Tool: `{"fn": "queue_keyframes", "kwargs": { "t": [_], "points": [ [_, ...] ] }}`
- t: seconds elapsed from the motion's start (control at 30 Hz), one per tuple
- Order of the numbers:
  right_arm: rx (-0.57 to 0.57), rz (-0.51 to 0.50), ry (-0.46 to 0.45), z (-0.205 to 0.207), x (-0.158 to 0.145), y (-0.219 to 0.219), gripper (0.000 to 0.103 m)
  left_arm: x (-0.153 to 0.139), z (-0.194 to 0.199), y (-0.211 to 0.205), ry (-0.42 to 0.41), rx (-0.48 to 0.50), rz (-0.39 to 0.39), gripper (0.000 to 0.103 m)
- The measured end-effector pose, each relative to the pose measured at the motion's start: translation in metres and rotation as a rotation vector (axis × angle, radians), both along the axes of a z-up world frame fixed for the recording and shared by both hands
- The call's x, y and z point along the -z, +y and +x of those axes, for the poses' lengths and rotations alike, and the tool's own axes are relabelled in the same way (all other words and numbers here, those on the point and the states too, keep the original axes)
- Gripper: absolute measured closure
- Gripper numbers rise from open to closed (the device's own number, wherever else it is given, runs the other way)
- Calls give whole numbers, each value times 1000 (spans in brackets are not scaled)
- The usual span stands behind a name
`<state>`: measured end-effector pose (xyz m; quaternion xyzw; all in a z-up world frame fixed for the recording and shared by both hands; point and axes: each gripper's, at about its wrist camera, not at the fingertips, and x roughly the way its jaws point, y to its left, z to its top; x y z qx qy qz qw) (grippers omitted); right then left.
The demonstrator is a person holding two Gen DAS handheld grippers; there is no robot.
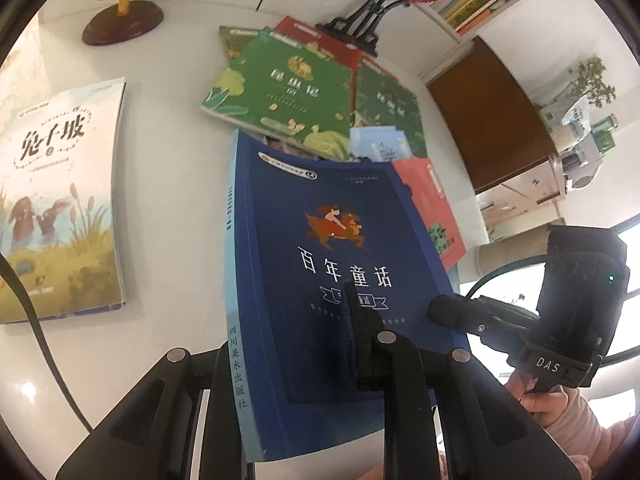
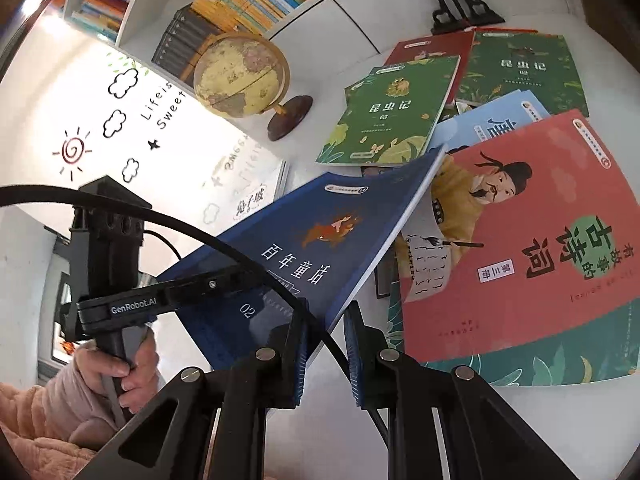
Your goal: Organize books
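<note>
Blue book (image 1: pixel 320 264), clamped between both grippers, tilted

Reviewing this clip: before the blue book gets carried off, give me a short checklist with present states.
1. Left gripper clamped on the blue book: ok.
2. Right gripper clamped on its lower corner: ok.
3. Book raised off the table: ok, near end lifted and tilted.
4. Far edge free of the green book: cannot tell.
5. Red book undisturbed, flat: ok.
6. Globe out of the way: ok.
</note>
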<state>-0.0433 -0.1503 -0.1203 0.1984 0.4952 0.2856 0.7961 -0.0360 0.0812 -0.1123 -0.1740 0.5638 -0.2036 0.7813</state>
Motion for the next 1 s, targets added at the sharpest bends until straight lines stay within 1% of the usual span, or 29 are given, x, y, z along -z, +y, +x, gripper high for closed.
{"fn": "queue_keyframes", "kwargs": {
  "t": [0.03,0.1,0.2,0.27,0.33,0.47,0.57,0.67,0.73,0.87,1.0],
  "points": [
    [-5,-8,-2,0,0,2,86,1,0,2,11,-2,-1,84],
    [-9,-19,-9,-1,-2,5,86,-2,0,3,3,-1,7,84],
    [-22,-53,-34,-2,-8,13,86,-13,-4,4,-50,13,65,84],
    [-32,-63,-56,-1,-15,19,86,-21,-6,11,-80,5,72,84],
    [-42,-58,-79,1,-23,26,86,-32,-7,22,-114,-15,70,84],
    [-76,-52,-131,9,-42,47,86,-56,-8,48,-188,-57,111,84],
    [-130,-54,-168,21,-54,72,86,-64,-6,71,-216,-93,133,84],
    [-187,-62,-188,36,-59,102,86,-64,-4,96,-232,-131,167,82],
    [-228,-83,-205,45,-61,125,86,-59,-2,114,-229,-165,168,82],
    [-287,-100,-207,62,-53,164,86,-46,4,150,-223,-225,183,82],
    [-333,-120,-203,78,-43,200,86,-32,10,174,-210,-265,194,82]
  ]
}}
